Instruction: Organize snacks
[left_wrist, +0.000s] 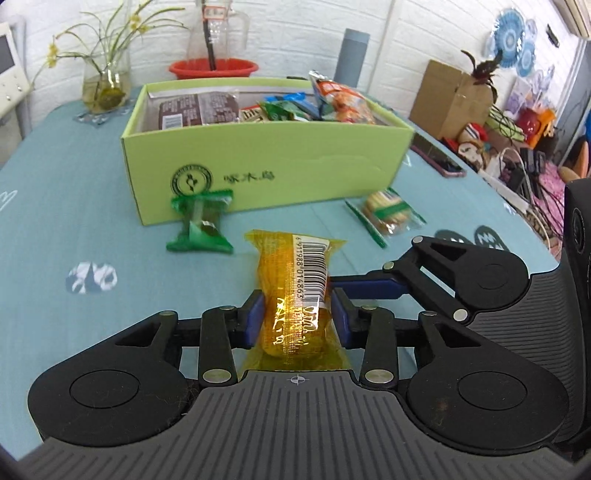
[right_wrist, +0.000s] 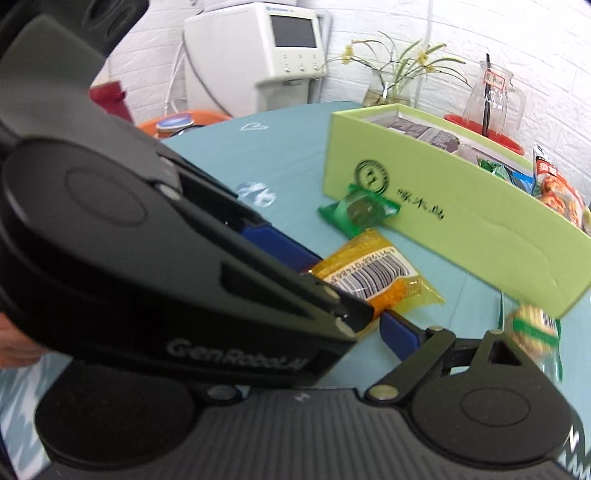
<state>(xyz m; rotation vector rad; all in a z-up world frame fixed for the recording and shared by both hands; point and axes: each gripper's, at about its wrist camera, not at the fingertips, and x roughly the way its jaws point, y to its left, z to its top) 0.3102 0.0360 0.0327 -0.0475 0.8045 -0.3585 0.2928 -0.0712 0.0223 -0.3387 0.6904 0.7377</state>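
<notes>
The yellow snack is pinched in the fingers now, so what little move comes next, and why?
Probably lift it a little off the table. The left gripper has its blue fingers pressed on the yellow snack, which seems to lie on the blue cloth. The green box of snacks stands just behind, walls up, so the pack must rise to clear them.

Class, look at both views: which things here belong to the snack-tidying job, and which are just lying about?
Job:
yellow snack pack, gripped in the left tongs
green snack pack
biscuit pack
green box holding snacks

Lying about:
phone
flower vase
glass jug
red basin
cardboard box
</notes>
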